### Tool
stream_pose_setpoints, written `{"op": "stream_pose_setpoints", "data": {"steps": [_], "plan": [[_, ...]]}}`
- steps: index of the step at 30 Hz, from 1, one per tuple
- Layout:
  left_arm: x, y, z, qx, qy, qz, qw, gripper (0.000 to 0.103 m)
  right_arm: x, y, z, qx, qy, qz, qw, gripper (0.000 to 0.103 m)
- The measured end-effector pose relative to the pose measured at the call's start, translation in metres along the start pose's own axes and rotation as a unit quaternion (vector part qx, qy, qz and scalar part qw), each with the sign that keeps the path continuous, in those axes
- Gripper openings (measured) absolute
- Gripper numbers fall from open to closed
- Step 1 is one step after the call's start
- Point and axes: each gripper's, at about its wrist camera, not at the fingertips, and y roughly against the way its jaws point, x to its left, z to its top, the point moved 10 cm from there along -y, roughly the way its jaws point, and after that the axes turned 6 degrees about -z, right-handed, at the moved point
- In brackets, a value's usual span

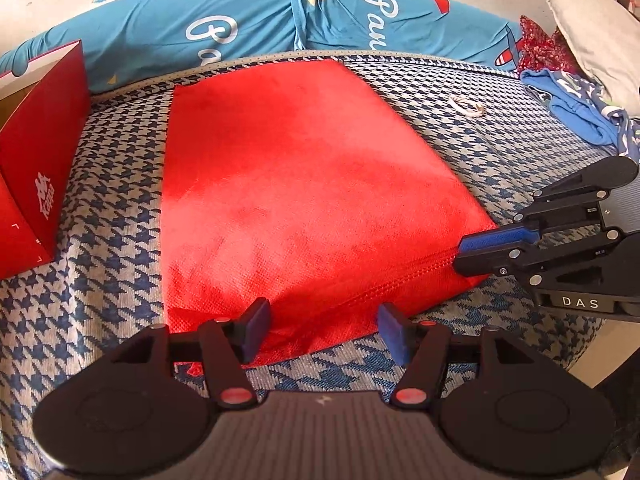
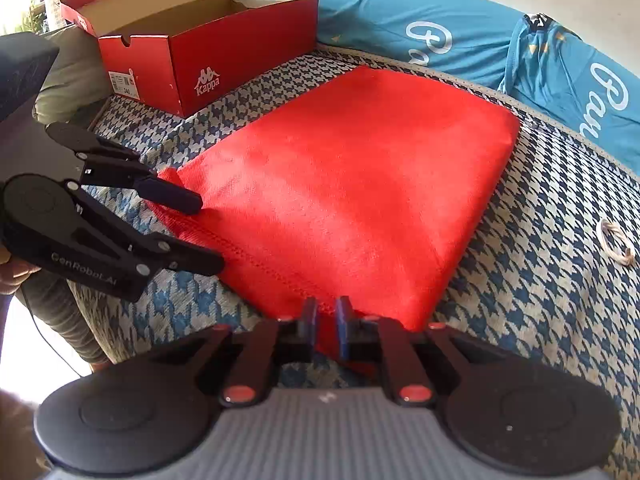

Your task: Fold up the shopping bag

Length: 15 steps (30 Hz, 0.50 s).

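The red non-woven fabric shopping bag (image 1: 304,184) lies flat on the blue-and-white houndstooth mattress (image 1: 112,240). The right gripper (image 2: 326,322) pinches its stitched near edge; the left gripper (image 1: 322,328), jaws spread, straddles that edge. A red cardboard shoebox (image 2: 208,60) borders the left; open mattress lies to the right.

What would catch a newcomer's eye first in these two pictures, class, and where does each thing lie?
The bright red shopping bag lies flat in the middle of the blue-and-white houndstooth bed cover. The right gripper is shut on the bag's near edge, while the left gripper stands open around that edge farther along. An open red shoe box sits at the cover's far left, in front of a blue bolster.
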Motion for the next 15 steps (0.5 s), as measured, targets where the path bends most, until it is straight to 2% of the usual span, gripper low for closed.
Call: {"op": "stream_pose_setpoints", "data": {"steps": [7, 15], "plan": [[0.000, -0.004, 0.000, 0.005, -0.014, -0.004, 0.9999, 0.064, 0.003, 0.003, 0.003, -0.009, 0.013, 0.002, 1.000, 0.014], [0.001, -0.007, 0.002, 0.017, -0.026, -0.018, 0.9994, 0.068, 0.031, 0.007, 0.010, -0.035, 0.087, 0.013, 0.996, 0.015]]}}
